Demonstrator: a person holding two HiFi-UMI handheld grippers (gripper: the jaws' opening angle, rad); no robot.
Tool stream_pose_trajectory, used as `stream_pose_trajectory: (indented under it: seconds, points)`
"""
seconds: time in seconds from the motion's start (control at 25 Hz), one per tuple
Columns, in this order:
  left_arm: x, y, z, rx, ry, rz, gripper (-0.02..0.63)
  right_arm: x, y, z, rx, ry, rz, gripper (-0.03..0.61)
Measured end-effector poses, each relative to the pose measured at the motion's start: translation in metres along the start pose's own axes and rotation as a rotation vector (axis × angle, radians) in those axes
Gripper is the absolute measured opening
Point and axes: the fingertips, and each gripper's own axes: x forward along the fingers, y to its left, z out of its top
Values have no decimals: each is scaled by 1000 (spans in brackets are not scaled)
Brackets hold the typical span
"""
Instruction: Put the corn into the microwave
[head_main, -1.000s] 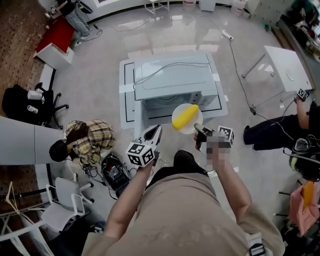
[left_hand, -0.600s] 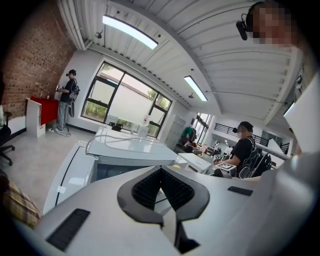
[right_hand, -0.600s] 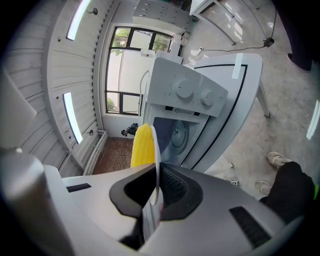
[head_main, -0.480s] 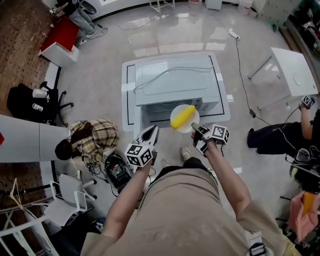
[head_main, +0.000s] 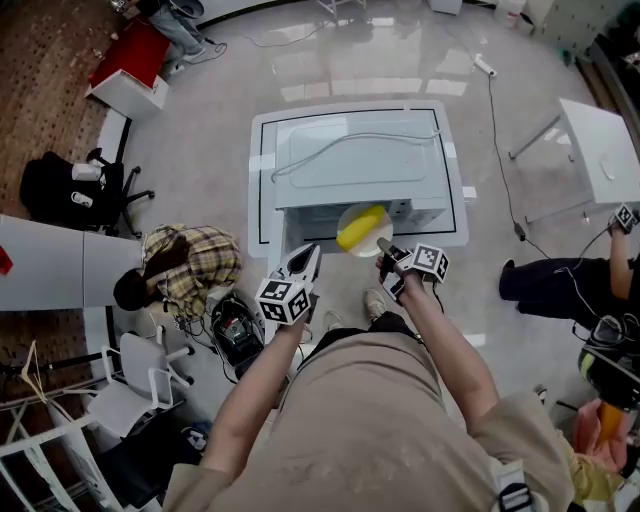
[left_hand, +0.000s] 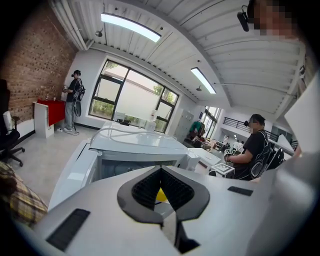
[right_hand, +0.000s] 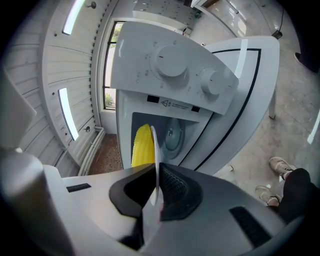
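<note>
The yellow corn (head_main: 362, 228) lies on a small white plate (head_main: 352, 213). My right gripper (head_main: 381, 246) is shut on the plate's near rim and holds it level just in front of the white microwave (head_main: 350, 165). In the right gripper view the plate (right_hand: 154, 145) shows edge-on between the jaws, with the corn (right_hand: 142, 145) on it, in front of the microwave (right_hand: 170, 75) and its open cavity. My left gripper (head_main: 307, 258) hangs shut and empty to the left, short of the table. The left gripper view shows this gripper (left_hand: 161, 172), the microwave (left_hand: 135, 147) beyond it and a bit of the corn (left_hand: 160, 196).
The microwave stands on a low white table (head_main: 262, 190), with a cable (head_main: 350, 140) lying across its top. A crouching person in a plaid shirt (head_main: 185, 275) and floor gear (head_main: 235, 335) are at the left. Another white table (head_main: 600, 150) and a seated person (head_main: 560, 275) are at the right.
My right gripper has carried the plate with the corn down and closer to the microwave's front. The left gripper has also moved forward a little, staying shut.
</note>
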Motion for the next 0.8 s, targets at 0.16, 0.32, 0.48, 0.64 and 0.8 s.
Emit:
stream_pose_trajectory:
  seconds: [0.16,0.32,0.48,0.64,0.8]
  points:
    - [12,4,-4,0,19,30,5,14,-12,8,5,-16,-5,15]
    - [21,4,-7,-2,35,39,5,26,-25,15,22,-29,-33,15]
    - [27,5,-12,-3,56,54,5,38,-32,20,19,-40,-31,15]
    - [31,9,-13,-4,67,60,5,53,-39,25,45,-71,-23,15]
    - [35,12,-18,5,92,62,5,67,-42,27,50,-88,-22,15]
